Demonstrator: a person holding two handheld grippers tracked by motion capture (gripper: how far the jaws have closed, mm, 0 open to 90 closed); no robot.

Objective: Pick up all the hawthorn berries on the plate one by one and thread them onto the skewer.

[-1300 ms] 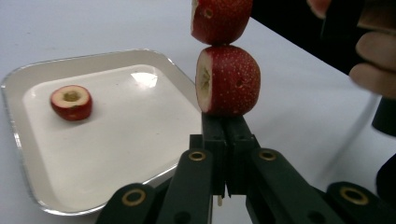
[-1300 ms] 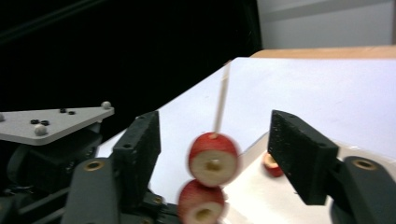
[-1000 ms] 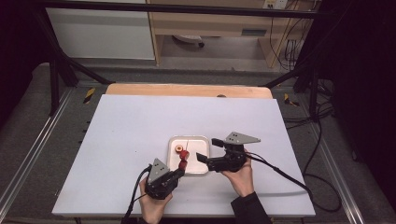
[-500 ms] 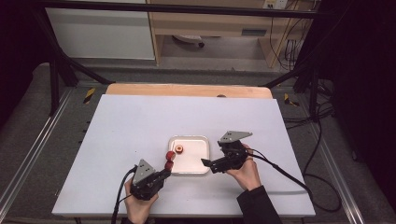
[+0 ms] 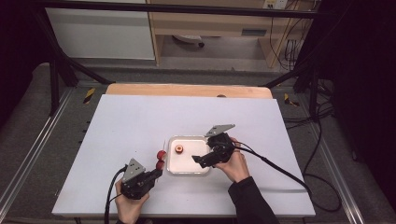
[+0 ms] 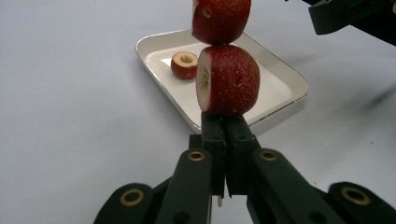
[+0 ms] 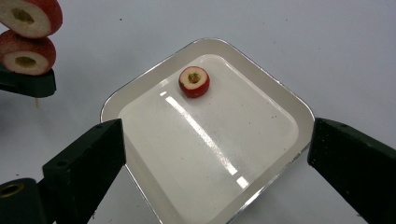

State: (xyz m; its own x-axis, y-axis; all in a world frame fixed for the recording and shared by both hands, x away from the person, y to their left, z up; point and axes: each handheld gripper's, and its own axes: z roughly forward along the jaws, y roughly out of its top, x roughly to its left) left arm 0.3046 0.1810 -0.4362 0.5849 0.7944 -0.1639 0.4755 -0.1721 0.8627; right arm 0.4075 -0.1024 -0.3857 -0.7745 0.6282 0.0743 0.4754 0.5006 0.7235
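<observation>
The left gripper view shows the left gripper (image 6: 223, 140) clenched on a skewer (image 6: 218, 200) carrying two fruit pieces (image 6: 229, 79) clear of the tray (image 6: 285, 79), while the right gripper (image 7: 215, 154), released, straddles the remaining piece (image 7: 194, 81).

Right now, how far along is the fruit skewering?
Done: two red fruit pieces sit threaded on the skewer, off the tray's left edge. In hand: the left gripper is shut on the skewer just below them. Left: one cored piece lies in the white tray; the right gripper hangs open above the tray and likely takes that piece next.
</observation>
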